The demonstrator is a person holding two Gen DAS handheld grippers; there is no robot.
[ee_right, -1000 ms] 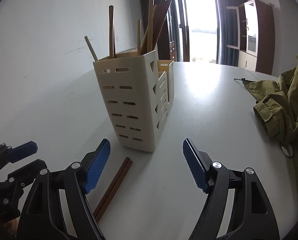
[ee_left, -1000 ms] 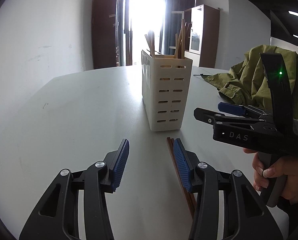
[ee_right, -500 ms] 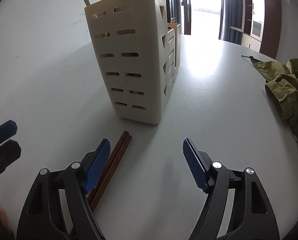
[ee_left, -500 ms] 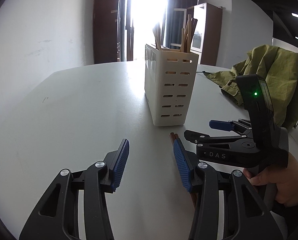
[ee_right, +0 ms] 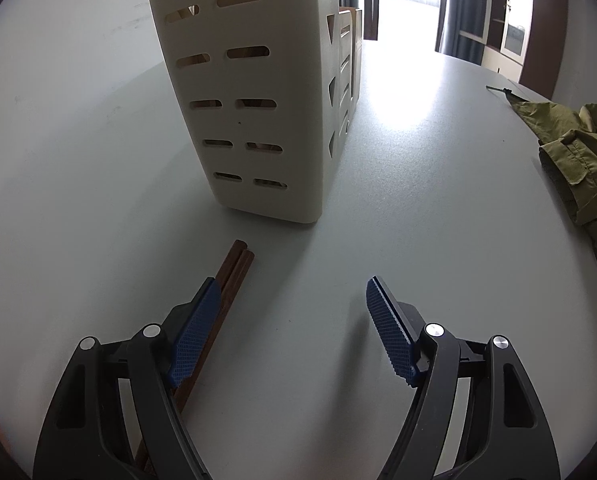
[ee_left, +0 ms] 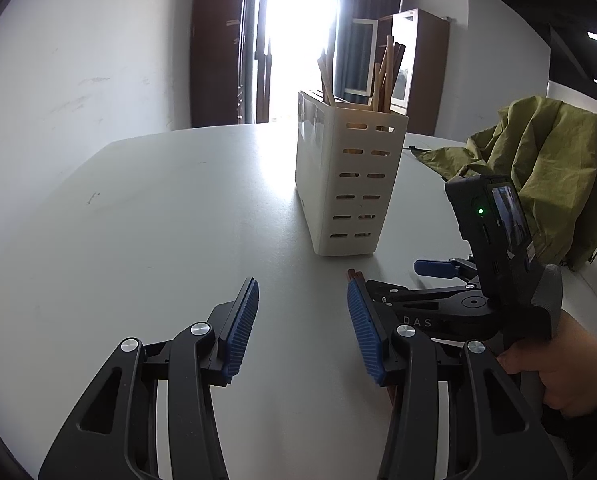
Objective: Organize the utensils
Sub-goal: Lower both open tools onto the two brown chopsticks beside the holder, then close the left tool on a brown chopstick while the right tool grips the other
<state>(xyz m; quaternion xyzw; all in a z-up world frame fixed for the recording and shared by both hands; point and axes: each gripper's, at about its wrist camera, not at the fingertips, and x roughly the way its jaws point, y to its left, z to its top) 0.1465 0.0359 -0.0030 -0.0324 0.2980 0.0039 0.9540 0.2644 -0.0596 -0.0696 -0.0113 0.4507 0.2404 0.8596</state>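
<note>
A pair of dark chopsticks (ee_right: 234,272) lies flat on the table (ee_right: 418,208), just in front of the cream holder (ee_right: 258,92) where other chopsticks stand upright. The right gripper (ee_right: 290,324) hangs low with its jaws spread and empty, its left pad over the pair, probably lining up a pickup. The left gripper (ee_left: 302,328) waits beside, half spread, holding nothing.
</note>
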